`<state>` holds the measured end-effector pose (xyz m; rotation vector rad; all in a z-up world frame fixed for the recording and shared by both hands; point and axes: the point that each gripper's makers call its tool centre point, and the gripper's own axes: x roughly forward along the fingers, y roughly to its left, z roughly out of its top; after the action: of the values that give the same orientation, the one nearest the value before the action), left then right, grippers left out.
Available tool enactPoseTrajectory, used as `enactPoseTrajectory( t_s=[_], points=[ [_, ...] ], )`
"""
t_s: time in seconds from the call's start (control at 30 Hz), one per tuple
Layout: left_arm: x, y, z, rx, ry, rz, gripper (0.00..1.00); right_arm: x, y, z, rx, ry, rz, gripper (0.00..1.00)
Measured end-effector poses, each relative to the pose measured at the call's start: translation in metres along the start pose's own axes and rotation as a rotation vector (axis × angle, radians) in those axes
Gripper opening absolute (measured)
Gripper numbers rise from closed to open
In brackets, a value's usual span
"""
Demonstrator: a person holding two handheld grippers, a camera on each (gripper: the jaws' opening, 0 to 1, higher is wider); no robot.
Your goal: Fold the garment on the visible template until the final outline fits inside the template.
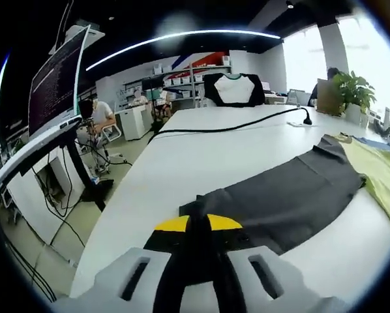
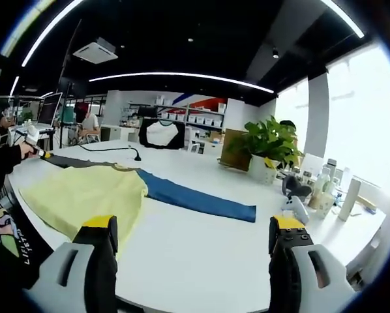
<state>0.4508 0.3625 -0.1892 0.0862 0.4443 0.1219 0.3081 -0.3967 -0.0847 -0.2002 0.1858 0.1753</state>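
**Left gripper pinching dark sleeve; right gripper spread above table edge**

Landmark: the white table [image 1: 201,156].

Left gripper view: the left gripper [image 1: 198,225] has its yellow-tipped jaws pressed together on the end of the dark grey sleeve [image 1: 286,195], near the table's near edge. The sleeve lies flat on the table and runs away from the jaws to the yellow garment [image 1: 381,173], which lies toward the table's right side. A black cable [image 1: 227,128] crosses the far part of the table. Beyond the table's far end, a white-and-black shirt [image 1: 234,88] is on display. A monitor [image 1: 55,78] stands off the table's left side.

Right gripper view: the right gripper [image 2: 192,238] has its jaws spread wide apart with nothing between them, over the table's near edge. The yellow garment [image 2: 84,192] lies spread on the table, left of the gripper. Its blue sleeve [image 2: 198,199] stretches flat across the table's middle. The left gripper [image 2: 32,140] shows at the far left, in a dark-sleeved hand, at the dark sleeve's end. A potted plant [image 2: 267,147] stands at the table's far right side.
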Motion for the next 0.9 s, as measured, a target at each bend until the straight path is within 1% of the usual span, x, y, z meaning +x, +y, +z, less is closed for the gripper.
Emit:
enactPoseTrajectory(
  t_s=[0.07, 0.17, 0.2, 0.23, 0.27, 0.3, 0.4, 0.53, 0.63, 0.73, 0.77, 0.83, 0.9],
  points=[
    [0.0, 0.001, 0.0, 0.005, -0.001, 0.0, 0.05, 0.001, 0.001, -0.002, 0.003, 0.006, 0.007, 0.99],
    [-0.001, 0.0, 0.001, -0.016, 0.013, 0.008, 0.04, 0.002, 0.003, -0.003, 0.025, 0.009, 0.024, 0.99],
    [-0.001, 0.0, 0.001, -0.041, 0.019, 0.006, 0.04, 0.002, 0.003, -0.003, 0.026, 0.01, 0.025, 0.99],
    [-0.006, -0.007, 0.002, -0.104, 0.029, -0.032, 0.04, 0.001, 0.002, -0.003, 0.025, 0.012, 0.023, 0.99],
    [-0.008, -0.007, 0.01, -0.145, -0.013, -0.03, 0.04, 0.001, 0.002, -0.003, 0.024, 0.014, 0.021, 0.99],
    [-0.012, -0.009, 0.02, -0.139, -0.058, -0.04, 0.04, 0.001, 0.001, -0.004, 0.019, 0.017, 0.016, 0.99],
    [-0.018, -0.012, 0.027, -0.134, -0.064, -0.036, 0.04, 0.003, -0.001, -0.005, 0.01, 0.025, 0.006, 0.99],
    [-0.024, -0.02, 0.042, -0.143, -0.097, -0.059, 0.03, 0.003, 0.002, -0.005, 0.014, 0.024, 0.018, 0.99],
    [-0.027, -0.024, 0.05, -0.151, -0.11, -0.07, 0.03, 0.002, 0.003, -0.006, 0.013, 0.029, 0.02, 0.99],
    [-0.029, -0.035, 0.057, -0.164, -0.107, -0.108, 0.03, 0.001, 0.004, -0.006, 0.013, 0.031, 0.021, 0.99],
    [-0.03, -0.039, 0.06, -0.166, -0.118, -0.121, 0.03, 0.001, 0.004, -0.006, 0.012, 0.033, 0.021, 0.99],
    [-0.033, -0.046, 0.067, -0.165, -0.123, -0.131, 0.03, 0.001, 0.004, -0.007, 0.014, 0.036, 0.022, 0.99],
    [-0.034, -0.056, 0.077, -0.147, -0.142, -0.156, 0.03, 0.003, 0.004, -0.008, 0.017, 0.035, 0.025, 0.99]
  ],
)
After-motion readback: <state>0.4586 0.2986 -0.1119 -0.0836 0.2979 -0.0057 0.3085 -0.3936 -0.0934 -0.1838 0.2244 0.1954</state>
